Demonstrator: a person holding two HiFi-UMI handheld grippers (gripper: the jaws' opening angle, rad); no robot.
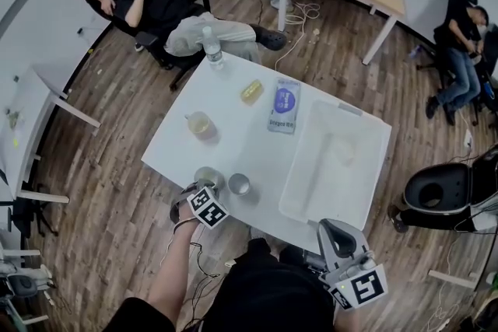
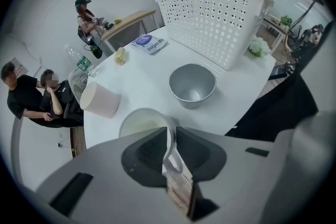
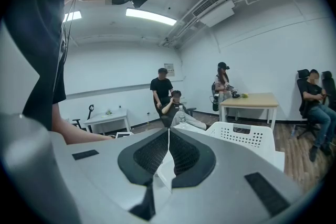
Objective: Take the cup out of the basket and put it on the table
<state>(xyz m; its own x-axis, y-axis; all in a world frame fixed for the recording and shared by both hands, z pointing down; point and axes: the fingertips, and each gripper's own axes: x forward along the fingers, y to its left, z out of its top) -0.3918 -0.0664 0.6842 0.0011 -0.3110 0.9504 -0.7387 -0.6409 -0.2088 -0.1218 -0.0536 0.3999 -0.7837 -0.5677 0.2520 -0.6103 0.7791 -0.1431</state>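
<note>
A pale cup (image 2: 140,124) with a handle stands on the white table (image 2: 152,73) near its front edge. My left gripper (image 2: 170,132) points steeply down over it, and its jaws are shut on the cup's thin handle. In the head view the same cup (image 1: 208,176) shows just beyond the left gripper (image 1: 201,194). The white perforated basket (image 1: 334,159) stands on the table's right side. My right gripper (image 1: 352,264) hangs off the table's near right corner, shut with nothing in it; its jaws (image 3: 169,136) point almost level across the room.
A metal cup (image 1: 239,183) stands right beside the pale cup. Further back on the table are a white cup on its side (image 2: 100,99), a water bottle (image 1: 212,47), a yellow item (image 1: 251,91) and a blue packet (image 1: 285,105). People sit around the room.
</note>
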